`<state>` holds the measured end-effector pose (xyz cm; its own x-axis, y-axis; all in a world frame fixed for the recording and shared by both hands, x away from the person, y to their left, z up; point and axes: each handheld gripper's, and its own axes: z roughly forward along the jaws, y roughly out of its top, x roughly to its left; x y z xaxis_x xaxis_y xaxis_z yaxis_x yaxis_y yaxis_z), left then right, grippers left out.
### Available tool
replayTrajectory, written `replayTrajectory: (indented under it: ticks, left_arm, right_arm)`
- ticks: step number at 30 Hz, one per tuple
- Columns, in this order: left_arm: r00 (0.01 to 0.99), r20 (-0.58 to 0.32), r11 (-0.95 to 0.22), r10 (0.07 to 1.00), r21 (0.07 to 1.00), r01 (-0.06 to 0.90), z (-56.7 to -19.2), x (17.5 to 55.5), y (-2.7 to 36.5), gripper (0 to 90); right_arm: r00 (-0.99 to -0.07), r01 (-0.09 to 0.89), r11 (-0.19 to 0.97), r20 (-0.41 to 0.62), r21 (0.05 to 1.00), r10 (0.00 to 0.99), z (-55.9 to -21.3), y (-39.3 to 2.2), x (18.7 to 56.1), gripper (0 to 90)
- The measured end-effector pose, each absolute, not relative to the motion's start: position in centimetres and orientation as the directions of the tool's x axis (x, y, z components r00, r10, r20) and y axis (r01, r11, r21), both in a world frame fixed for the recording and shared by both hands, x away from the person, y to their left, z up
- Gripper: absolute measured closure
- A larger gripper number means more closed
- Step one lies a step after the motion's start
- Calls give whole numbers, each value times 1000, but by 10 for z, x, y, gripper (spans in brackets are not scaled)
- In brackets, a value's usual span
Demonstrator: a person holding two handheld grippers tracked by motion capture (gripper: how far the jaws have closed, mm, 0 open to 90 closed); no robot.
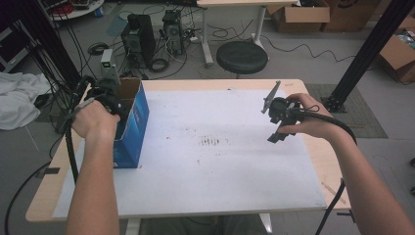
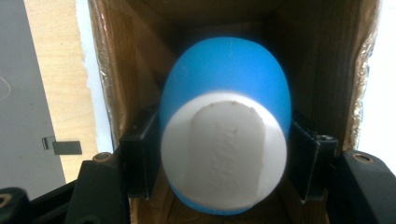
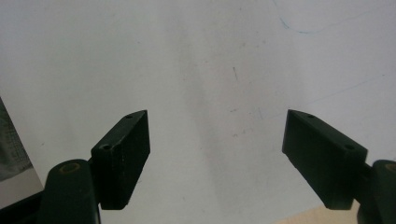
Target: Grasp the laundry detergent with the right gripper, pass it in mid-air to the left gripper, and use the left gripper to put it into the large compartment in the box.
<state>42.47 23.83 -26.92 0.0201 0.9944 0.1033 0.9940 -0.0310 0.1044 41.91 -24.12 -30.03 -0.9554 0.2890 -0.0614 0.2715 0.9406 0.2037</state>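
Blue cup [image 2: 224, 84], white base, inside cardboard box [image 2: 121, 70].

The high view is evenly lit and soft, the white sheet [image 1: 210, 161] bright without glare, floor clutter toward twelve o'clock dimmer. In the left gripper view the blue-and-white object [image 2: 224, 135] sits close and blurred, the box interior [image 2: 224, 18] dark at twelve o'clock. The right gripper view is washed pale.

I am making out raised, moulded lettering on the white base of the blue cup [image 2: 224, 140] I am holding in my left tongs, but it is too blurred to read; nothing else here is showing any legible text or number
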Motion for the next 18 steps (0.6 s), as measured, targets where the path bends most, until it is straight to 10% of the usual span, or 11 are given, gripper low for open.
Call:
replayTrajectory:
  ticks: [18]
  left_arm:
    - [31,94,-42,995,116,992,-268,423,237,376]
  right_arm:
    - [-955,275,940,-52,203,291,-303,-242,418,233]
